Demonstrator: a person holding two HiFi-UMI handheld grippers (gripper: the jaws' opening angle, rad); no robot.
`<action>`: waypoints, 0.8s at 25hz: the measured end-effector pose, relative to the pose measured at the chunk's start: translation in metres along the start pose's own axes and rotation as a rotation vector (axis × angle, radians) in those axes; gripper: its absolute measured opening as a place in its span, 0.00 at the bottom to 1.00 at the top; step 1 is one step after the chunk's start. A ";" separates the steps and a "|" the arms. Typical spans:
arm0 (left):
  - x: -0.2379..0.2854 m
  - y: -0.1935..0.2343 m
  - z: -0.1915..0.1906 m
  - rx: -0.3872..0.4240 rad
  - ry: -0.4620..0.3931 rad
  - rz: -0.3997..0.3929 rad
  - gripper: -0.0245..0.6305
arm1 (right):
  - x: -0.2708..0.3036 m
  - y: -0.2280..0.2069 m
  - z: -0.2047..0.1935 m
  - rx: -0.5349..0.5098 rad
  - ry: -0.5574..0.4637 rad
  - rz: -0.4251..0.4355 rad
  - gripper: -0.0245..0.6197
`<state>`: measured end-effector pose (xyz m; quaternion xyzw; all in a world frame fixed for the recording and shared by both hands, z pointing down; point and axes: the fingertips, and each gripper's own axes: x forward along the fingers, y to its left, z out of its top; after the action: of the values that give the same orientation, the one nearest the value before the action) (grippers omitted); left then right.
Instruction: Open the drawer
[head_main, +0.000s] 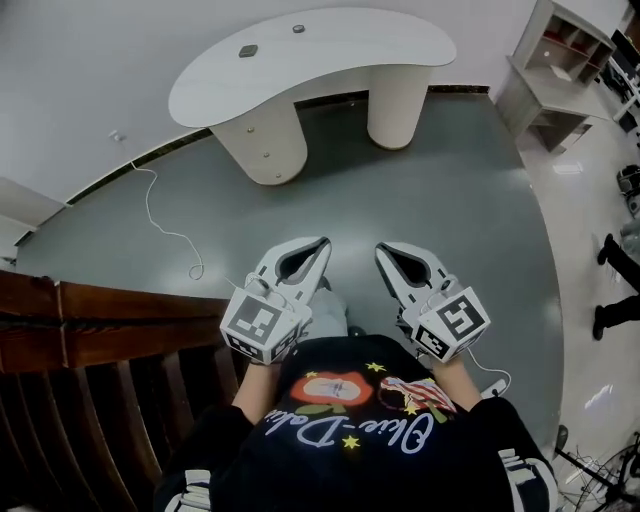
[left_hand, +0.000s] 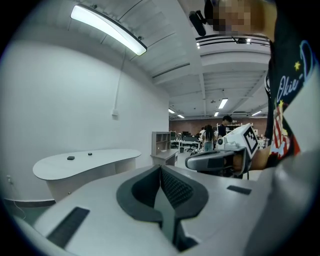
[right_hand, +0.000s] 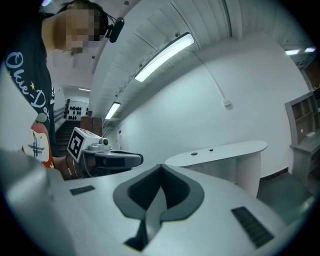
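A white curved desk (head_main: 320, 55) stands ahead on two rounded pedestals; the left pedestal (head_main: 265, 135) carries small knobs on its front, and no drawer outline is clear to me. My left gripper (head_main: 324, 243) and right gripper (head_main: 381, 249) are held side by side in front of my body, well short of the desk, over the grey floor. Both are shut with nothing between the jaws. In the left gripper view the left gripper (left_hand: 161, 168) has its tips pressed together, with the desk (left_hand: 85, 162) far off. The right gripper (right_hand: 161, 166) looks the same in its own view.
A dark wooden railing (head_main: 100, 310) runs along my left. A white cable (head_main: 165, 232) lies on the floor. Two small objects (head_main: 248, 51) sit on the desk top. A white shelf unit (head_main: 560, 60) stands at the far right, with people (head_main: 615, 290) near it.
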<state>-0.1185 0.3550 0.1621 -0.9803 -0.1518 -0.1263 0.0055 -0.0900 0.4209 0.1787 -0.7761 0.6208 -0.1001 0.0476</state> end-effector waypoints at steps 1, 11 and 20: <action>0.001 0.008 0.000 0.001 0.000 0.002 0.05 | 0.008 -0.003 0.000 0.000 0.004 0.004 0.04; 0.011 0.112 0.002 -0.028 -0.009 0.063 0.05 | 0.109 -0.022 0.015 -0.012 0.038 0.062 0.04; 0.027 0.180 0.004 -0.051 -0.022 0.041 0.05 | 0.175 -0.039 0.023 -0.019 0.065 0.046 0.04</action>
<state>-0.0392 0.1916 0.1703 -0.9843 -0.1287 -0.1191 -0.0186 -0.0115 0.2582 0.1807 -0.7583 0.6407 -0.1183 0.0225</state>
